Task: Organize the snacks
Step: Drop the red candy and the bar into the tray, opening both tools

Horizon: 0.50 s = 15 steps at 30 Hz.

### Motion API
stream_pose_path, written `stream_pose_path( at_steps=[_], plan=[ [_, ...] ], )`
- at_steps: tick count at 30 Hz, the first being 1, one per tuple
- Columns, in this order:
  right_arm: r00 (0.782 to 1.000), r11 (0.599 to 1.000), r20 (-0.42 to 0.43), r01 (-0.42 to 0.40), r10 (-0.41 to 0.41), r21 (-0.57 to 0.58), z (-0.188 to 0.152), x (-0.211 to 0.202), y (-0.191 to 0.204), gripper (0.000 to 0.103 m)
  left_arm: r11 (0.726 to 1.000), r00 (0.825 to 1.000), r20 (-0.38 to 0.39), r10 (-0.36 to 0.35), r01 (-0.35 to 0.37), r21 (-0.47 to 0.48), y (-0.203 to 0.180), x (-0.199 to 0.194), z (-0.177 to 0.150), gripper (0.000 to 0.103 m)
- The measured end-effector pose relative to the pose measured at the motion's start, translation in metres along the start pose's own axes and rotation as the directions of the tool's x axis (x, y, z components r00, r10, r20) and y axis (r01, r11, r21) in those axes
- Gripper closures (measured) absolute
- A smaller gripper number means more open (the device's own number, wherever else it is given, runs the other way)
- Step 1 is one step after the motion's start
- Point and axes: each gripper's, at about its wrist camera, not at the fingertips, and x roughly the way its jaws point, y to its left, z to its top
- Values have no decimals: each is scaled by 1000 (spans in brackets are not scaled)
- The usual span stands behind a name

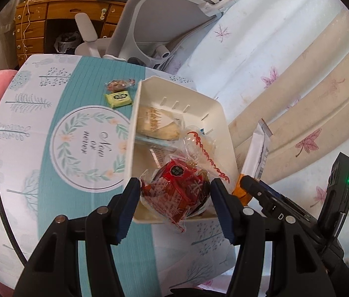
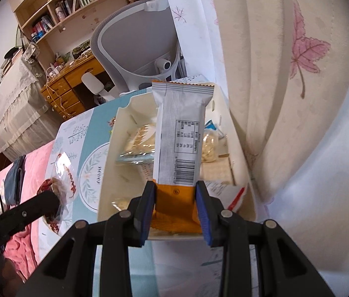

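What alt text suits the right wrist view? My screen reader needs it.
The right gripper clamps the orange end of a white-and-orange snack bar wrapper above a cream plastic bin holding other snacks, on a teal floral tablecloth.

Home bedroom or study: wooden desk [image 1: 58, 7] with drawers, bookshelves [image 2: 58, 12], grey office chair [image 2: 135, 49], leaf-print curtain [image 2: 298, 74], pink bedding [image 2: 33, 173] beside the table [image 1: 51, 128].
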Motion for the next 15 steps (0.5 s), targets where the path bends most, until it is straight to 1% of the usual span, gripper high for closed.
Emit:
stream_pose_path(
  at_steps=[4, 9, 10, 11, 12, 13, 15],
  plan=[
    [1000, 1000, -8, -10, 10, -23, 6, 4, -13, 70, 1000, 1000, 14, -5, 5, 6, -19, 12, 0, 46],
    [1000, 999, -13, -13, 13, -31, 14, 9, -28, 70, 1000, 999, 32, 10, -10, 16, -36, 22, 5, 43],
    [1000, 999, -14, -17, 16, -31, 14, 10, -28, 69, 1000, 999, 33, 23, -23, 17, -38, 23, 6, 41],
    [1000, 999, -18, -23, 22, -29, 15, 12, -30, 67, 999, 999, 31, 37, -38, 17, -39, 25, 6, 33],
    [999, 999, -25, -23, 23, -28, 16, 14, -32, 67, 999, 999, 21, 50, -50, 15, -40, 28, 7, 22],
    [999, 999, -40, -28, 27, -27, 17, 18, -34, 66, 998, 998, 18, 59, -59, 9, -40, 30, 7, 19],
    [998, 999, -56, -30, 29, -21, 18, 22, -39, 64, 998, 998, 8, 68, -68, -6, -38, 33, 6, 19]
  ],
)
